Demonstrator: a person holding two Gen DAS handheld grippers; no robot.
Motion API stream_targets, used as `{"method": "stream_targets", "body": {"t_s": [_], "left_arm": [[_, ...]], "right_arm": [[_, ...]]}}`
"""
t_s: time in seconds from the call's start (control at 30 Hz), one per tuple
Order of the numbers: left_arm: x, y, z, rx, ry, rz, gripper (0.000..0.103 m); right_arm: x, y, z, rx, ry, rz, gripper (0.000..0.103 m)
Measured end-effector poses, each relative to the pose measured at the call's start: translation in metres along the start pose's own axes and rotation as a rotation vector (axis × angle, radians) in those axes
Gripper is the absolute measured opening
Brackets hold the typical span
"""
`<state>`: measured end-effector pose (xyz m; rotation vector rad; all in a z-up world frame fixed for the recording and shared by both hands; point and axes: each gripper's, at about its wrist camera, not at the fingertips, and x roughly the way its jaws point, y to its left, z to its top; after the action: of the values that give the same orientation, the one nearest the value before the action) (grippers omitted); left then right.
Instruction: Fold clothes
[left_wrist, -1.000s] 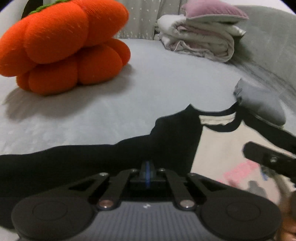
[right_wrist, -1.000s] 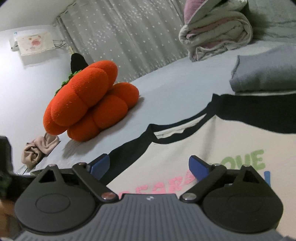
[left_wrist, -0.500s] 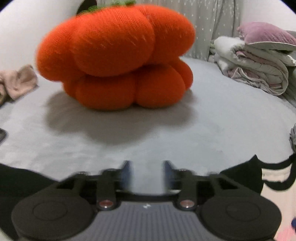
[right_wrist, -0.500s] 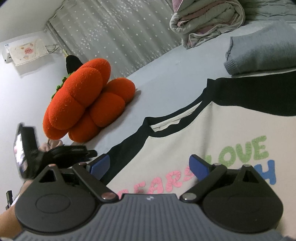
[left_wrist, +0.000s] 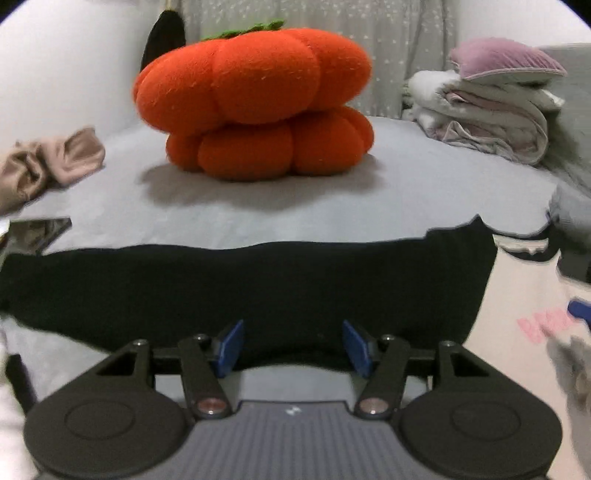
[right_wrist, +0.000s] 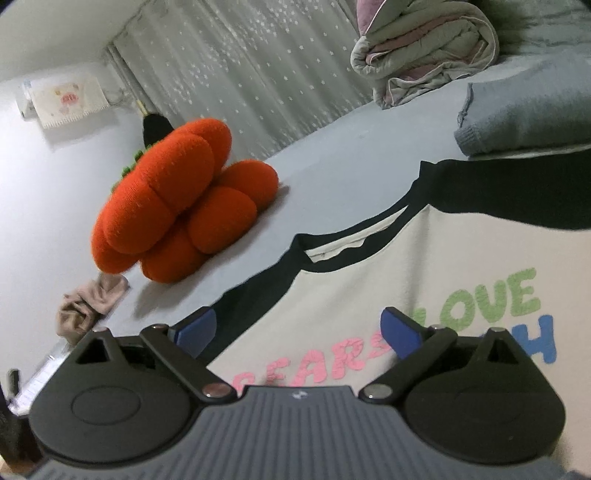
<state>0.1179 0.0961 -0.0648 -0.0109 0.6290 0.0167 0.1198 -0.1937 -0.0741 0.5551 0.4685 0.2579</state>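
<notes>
A cream sweatshirt (right_wrist: 424, 266) with black sleeves lies face up and spread flat on the grey bed (left_wrist: 332, 199), its collar pointing toward the far end and coloured lettering across the chest. Its black sleeve (left_wrist: 258, 284) stretches out sideways from the body, a long dark band running straight across in front of the left gripper (left_wrist: 291, 347). That long axis lies crosswise to the gripper's fingers, and the sleeve's near edge sits just ahead of the blue pads (left_wrist: 231, 345), which stand apart with nothing between them.

The right gripper (right_wrist: 295, 328) hovers over the chest print, its jaws also spread wide and empty, the collar ahead of it.

The left hand's tool is plainly the nearer one to that outstretched sleeve, so, to my eye, a fold inward across the body would fall to it, travelling toward the cream panel on its right.

Beyond the shirt sits an orange pumpkin cushion (left_wrist: 255, 103), a crumpled beige cloth (left_wrist: 48, 162) at one side, a folded grey garment (right_wrist: 524, 118) at the other, and a stack of bedding (left_wrist: 487, 122) by the dotted curtain (right_wrist: 251, 74).
</notes>
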Motion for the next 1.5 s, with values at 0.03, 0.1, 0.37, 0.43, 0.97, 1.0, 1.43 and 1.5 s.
{"method": "stream_targets", "body": {"t_s": [0.03,0.1,0.37,0.43,0.97,1.0,1.43,1.5], "left_arm": [[-0.003,0.000,-0.002,-0.005,0.005,0.001,0.060],[-0.010,0.000,-0.005,-0.016,0.014,0.003,0.061],[-0.048,0.011,-0.029,-0.108,0.009,-0.026,0.061],[-0.059,0.018,-0.021,-0.150,0.033,-0.047,0.061],[0.027,0.091,0.089,0.096,0.223,-0.178,0.039],[0.039,0.098,0.084,0.089,0.222,-0.203,0.038],[0.061,0.144,0.056,-0.210,0.182,-0.347,0.031],[0.062,0.147,0.058,-0.219,0.183,-0.353,0.031]], "right_arm": [[-0.004,-0.004,0.000,0.022,-0.012,0.023,0.098],[-0.012,-0.012,-0.001,0.067,-0.037,0.069,0.098],[-0.055,-0.011,-0.013,0.046,-0.038,0.069,0.098],[-0.060,-0.001,-0.016,-0.012,-0.016,0.051,0.098],[0.002,0.145,-0.048,-0.691,0.159,0.197,0.053],[0.010,0.154,-0.049,-0.721,0.174,0.208,0.051],[0.089,0.198,-0.085,-1.090,0.356,0.218,0.022],[0.093,0.199,-0.085,-1.094,0.354,0.212,0.017]]}}
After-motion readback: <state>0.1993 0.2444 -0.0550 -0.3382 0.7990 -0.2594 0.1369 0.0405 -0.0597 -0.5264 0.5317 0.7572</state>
